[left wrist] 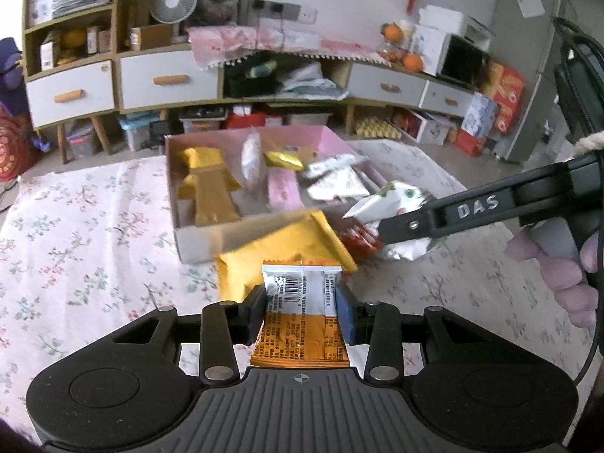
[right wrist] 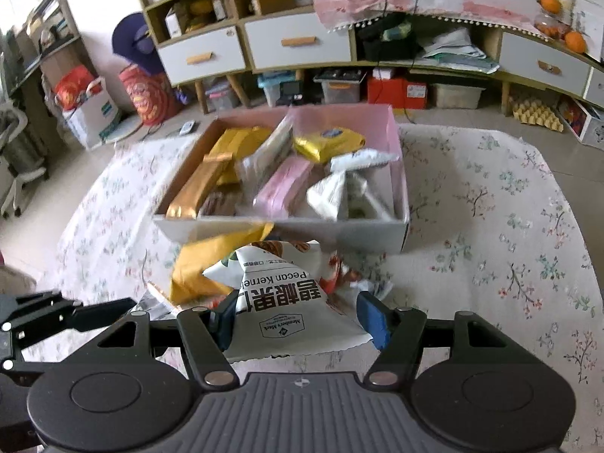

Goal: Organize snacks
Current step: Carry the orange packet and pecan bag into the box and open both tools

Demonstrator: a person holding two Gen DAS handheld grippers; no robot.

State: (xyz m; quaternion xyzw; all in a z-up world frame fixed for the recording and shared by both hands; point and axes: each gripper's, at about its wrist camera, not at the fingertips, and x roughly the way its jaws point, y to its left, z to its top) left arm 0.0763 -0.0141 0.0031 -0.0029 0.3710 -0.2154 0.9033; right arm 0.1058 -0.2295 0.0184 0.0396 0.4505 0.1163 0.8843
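Two packets held in front of the snack box.

The left gripper [left wrist: 302, 302] clamps an orange packet [left wrist: 302, 313]; the right gripper [right wrist: 298, 317] clamps a white pecan pouch [right wrist: 287, 302]. Both are above a yellow bag [left wrist: 287, 256] lying against the near wall of the box [left wrist: 204, 241], which is crowded with snacks. The floral cloth [left wrist: 83, 226] lies bare to the left and right of the box.
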